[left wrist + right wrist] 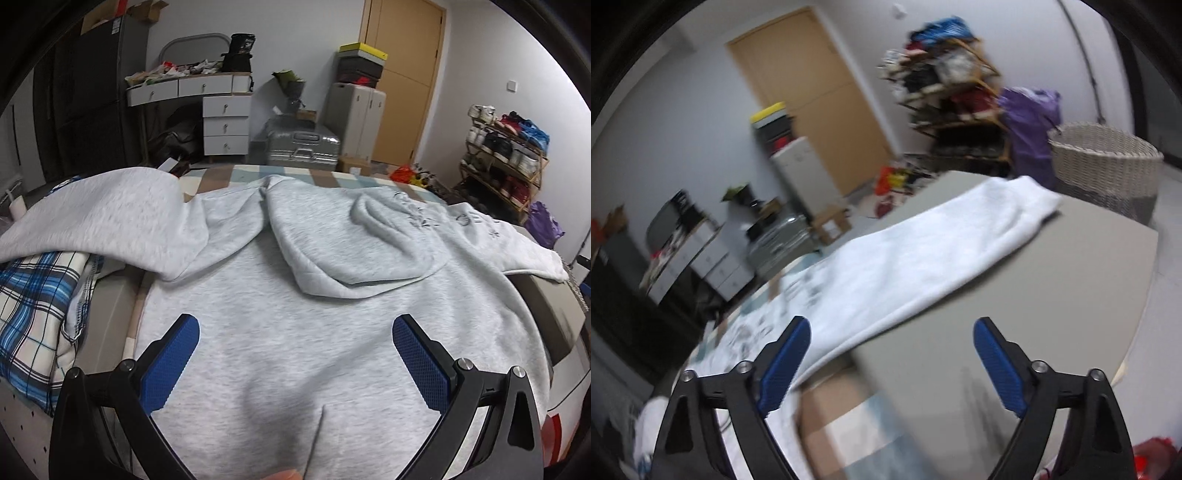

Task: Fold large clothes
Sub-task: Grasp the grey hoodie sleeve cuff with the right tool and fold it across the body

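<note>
A light grey hooded sweatshirt (295, 332) lies spread on the bed, its hood (343, 240) flopped onto the back and one sleeve (92, 218) stretched to the left. My left gripper (295, 332) hovers open over the garment's back, nothing between its blue pads (173, 365). In the blurred, tilted right wrist view the other sleeve (923, 254) runs out to the right across a grey surface (1052, 280). My right gripper (892, 354) is open over the sleeve's lower edge and that grey surface, holding nothing.
A blue plaid cloth (37, 314) lies at the bed's left edge. Beyond the bed stand white drawers (225, 125), a silver suitcase (303, 144), a wooden door (406, 74) and a shoe rack (506, 162). A woven basket (1104, 166) and purple bag (1030, 122) stand at the right.
</note>
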The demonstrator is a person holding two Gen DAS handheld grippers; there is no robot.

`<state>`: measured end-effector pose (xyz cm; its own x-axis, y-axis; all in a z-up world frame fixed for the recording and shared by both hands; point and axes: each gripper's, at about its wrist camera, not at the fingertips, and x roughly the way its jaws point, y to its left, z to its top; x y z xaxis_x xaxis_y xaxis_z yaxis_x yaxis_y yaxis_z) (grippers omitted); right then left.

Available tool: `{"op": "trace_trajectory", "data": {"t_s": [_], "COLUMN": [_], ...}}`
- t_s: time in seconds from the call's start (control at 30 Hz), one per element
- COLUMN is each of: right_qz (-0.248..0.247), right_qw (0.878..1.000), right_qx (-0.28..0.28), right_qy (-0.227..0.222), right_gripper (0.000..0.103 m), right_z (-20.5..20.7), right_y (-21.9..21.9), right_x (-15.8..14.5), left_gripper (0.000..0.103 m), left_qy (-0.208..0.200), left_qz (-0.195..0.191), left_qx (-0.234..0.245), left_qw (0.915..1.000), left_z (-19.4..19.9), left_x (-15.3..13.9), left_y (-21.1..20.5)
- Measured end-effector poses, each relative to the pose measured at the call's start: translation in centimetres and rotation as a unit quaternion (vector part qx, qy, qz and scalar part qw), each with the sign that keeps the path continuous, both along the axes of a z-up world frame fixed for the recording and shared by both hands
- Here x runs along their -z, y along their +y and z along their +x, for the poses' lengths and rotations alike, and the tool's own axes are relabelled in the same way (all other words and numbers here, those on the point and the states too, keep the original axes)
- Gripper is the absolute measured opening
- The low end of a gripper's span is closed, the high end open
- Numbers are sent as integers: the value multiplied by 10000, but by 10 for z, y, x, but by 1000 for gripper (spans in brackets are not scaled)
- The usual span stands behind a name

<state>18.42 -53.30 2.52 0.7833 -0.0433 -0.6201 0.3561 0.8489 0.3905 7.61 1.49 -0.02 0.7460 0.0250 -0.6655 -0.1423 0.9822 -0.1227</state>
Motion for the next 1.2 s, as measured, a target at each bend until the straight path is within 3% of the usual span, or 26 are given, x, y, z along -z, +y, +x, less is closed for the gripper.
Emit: {"op": "trace_trajectory", "data": {"t_s": [0.13, 0.23, 0.33, 0.47, 0.6, 0.63, 0.67, 0.73, 0.77, 0.93, 1.07, 1.17, 1.2], "right_qz": [-280, 303, 562, 861, 617, 491, 355, 172, 71, -649, -931, -975, -983], "right_qw": [9991, 9982, 9943, 9907, 9900, 9900, 9902, 9916, 9923, 9958, 9917, 9779, 9672], "right_qx": [234, 402, 703, 896, 1069, 1105, 1097, 1041, 1062, 638, -302, -1346, -1865], "right_qy": [197, 323, 572, 558, 680, 724, 784, 748, 639, -131, -836, -1265, -1419], "right_gripper": [89, 84, 66, 66, 61, 51, 30, 10, 6, 5, 6, 6, 6], "right_z": [21, 37, 50, 67, 90, 96, 100, 106, 104, 101, 102, 101, 98], "right_y": [-32, -68, -90, -110, -112, -109, -106, -98, -91, -25, 68, 164, 209], "right_x": [1, 21, 40, 53, 53, 51, 49, 43, 36, -32, -90, -119, -125], "left_gripper": [102, 102, 102, 102, 102, 102, 102, 102, 102, 102, 102, 102, 102], "left_qy": [33, 36, 18, -17, 10, 16, 10, -12, -14, -102, -106, -128, -151], "left_qz": [52, 63, 106, 212, 207, 213, 210, 185, 171, 75, -89, -149, -140], "left_qx": [16, 35, 38, -68, -192, -220, -234, -273, -289, -318, -266, -236, -241], "left_qw": [10000, 10000, 9999, 9997, 9996, 9995, 9995, 9995, 9994, 9994, 9996, 9995, 9995], "left_z": [4, 8, 7, 1, -1, -2, -3, -5, -6, -11, -13, -19, -22], "left_x": [1, 1, 0, -1, 1, 1, 2, 3, 4, 8, 11, 9, 8], "left_y": [-6, -9, -8, -6, -1, 0, 1, 4, 6, 17, 27, 33, 36]}}
